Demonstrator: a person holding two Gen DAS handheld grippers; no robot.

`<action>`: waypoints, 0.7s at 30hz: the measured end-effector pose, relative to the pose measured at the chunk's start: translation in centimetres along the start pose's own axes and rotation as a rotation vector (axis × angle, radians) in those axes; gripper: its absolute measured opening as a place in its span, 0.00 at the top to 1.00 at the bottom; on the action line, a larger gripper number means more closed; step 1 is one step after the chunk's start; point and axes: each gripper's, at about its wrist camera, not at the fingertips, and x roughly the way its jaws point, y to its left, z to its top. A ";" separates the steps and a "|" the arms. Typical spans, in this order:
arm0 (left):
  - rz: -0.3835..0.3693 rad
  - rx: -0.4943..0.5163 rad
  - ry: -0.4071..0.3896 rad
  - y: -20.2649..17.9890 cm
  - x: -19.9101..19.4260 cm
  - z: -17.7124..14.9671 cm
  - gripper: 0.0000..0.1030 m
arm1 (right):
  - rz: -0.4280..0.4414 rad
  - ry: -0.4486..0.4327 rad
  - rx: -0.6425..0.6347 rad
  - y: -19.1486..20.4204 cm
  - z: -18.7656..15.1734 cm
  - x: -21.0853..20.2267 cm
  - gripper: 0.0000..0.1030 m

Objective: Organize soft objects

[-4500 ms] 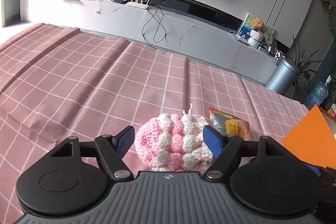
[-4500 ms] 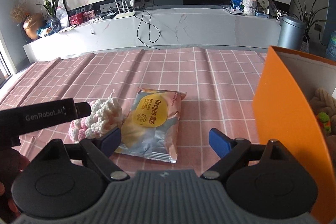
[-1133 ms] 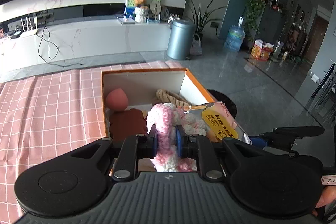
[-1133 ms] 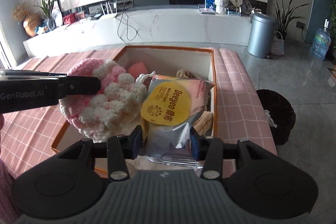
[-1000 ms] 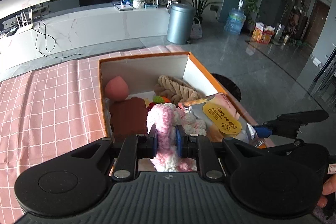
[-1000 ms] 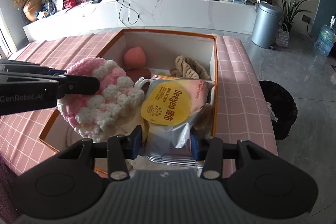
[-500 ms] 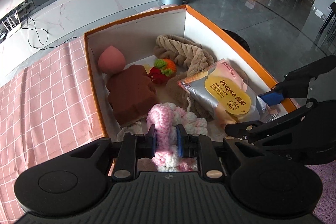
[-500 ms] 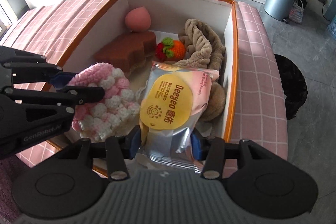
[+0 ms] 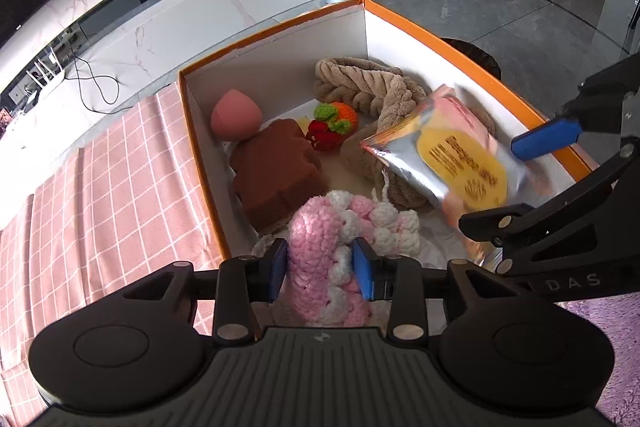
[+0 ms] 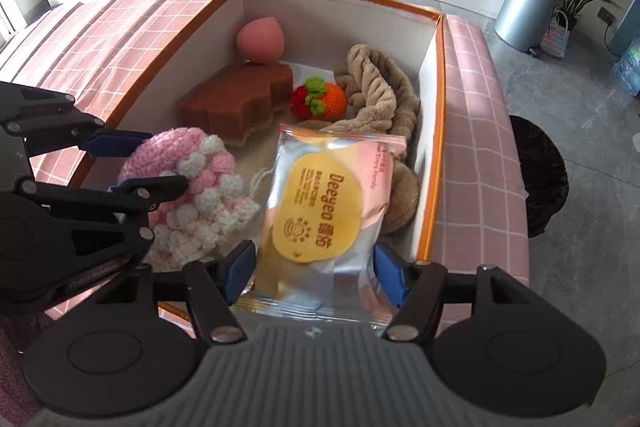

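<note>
Both grippers have moved down over the orange box (image 10: 436, 131), fingers just opening apart, letting go of the pink yarn ball (image 9: 320, 247) and snack bag (image 10: 324, 211) inside it.

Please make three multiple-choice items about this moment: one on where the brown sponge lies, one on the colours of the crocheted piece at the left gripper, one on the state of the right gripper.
1. Where does the brown sponge lie?
A. inside the orange box
B. on the checked cloth
C. on the floor

2. Which colours has the crocheted pouch?
A. blue and yellow
B. pink and white
C. all brown

3. How is the right gripper now?
A. shut tight and empty
B. out of view
C. open, with the snack packet between its fingers

Key: 1 A, the sponge sits beside the pink makeup sponge within the walls. 2 B, both views show pink and white yarn at the left gripper. 3 C, its jaws have just been opening and gaps show beside the packet.
</note>
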 end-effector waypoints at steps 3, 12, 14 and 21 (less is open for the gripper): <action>0.009 -0.004 -0.007 0.0 -0.4 -0.2 0.52 | -0.023 -0.018 -0.018 0.3 -0.2 -0.5 0.29; 0.011 -0.108 -0.175 2.2 -5.5 -0.4 0.39 | -0.037 -0.141 -0.044 0.6 -1.1 -3.9 0.13; 0.004 -0.161 -0.249 3.2 -7.1 -0.6 0.37 | -0.055 -0.187 -0.047 0.8 -1.3 -5.1 0.13; 0.013 -0.292 -0.560 4.9 -12.8 -1.4 0.32 | -0.150 -0.503 -0.061 2.2 -1.9 -11.4 0.05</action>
